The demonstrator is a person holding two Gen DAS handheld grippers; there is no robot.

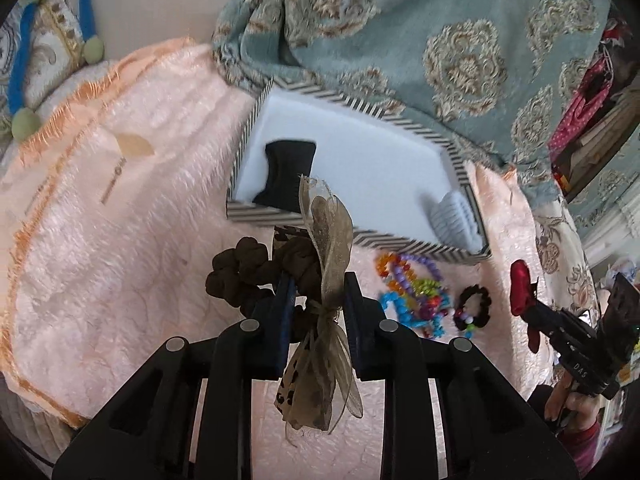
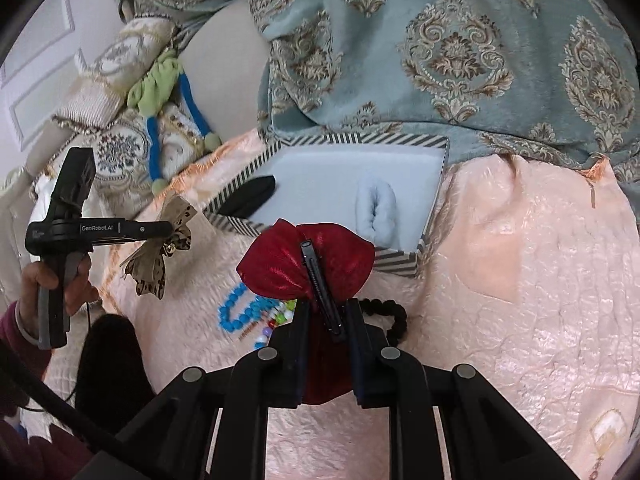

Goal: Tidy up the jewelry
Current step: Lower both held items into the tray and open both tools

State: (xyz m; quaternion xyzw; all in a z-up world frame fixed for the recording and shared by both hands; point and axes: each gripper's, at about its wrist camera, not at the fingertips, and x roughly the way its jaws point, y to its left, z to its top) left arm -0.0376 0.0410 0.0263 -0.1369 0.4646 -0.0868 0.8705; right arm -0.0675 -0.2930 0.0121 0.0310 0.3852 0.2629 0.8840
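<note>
Just near the striped box (image 1: 256, 210) on the peach bedspread (image 1: 120, 240), the left gripper (image 1: 316, 296) is clenched on a brown scrunchie (image 1: 256, 276) by its gauzy ribbon bow, lifted clear of the cover. To the right, the right gripper (image 2: 326, 320) is clamped on a red velvet bow clip (image 2: 280, 260), held by its black metal clip. Both look light and floppy; the scrunchie's knot and the rigid clip are the surest holds. Bead bracelets (image 1: 412, 292) and a small black scrunchie (image 1: 474, 306) lie between, slippery and loose.
</note>
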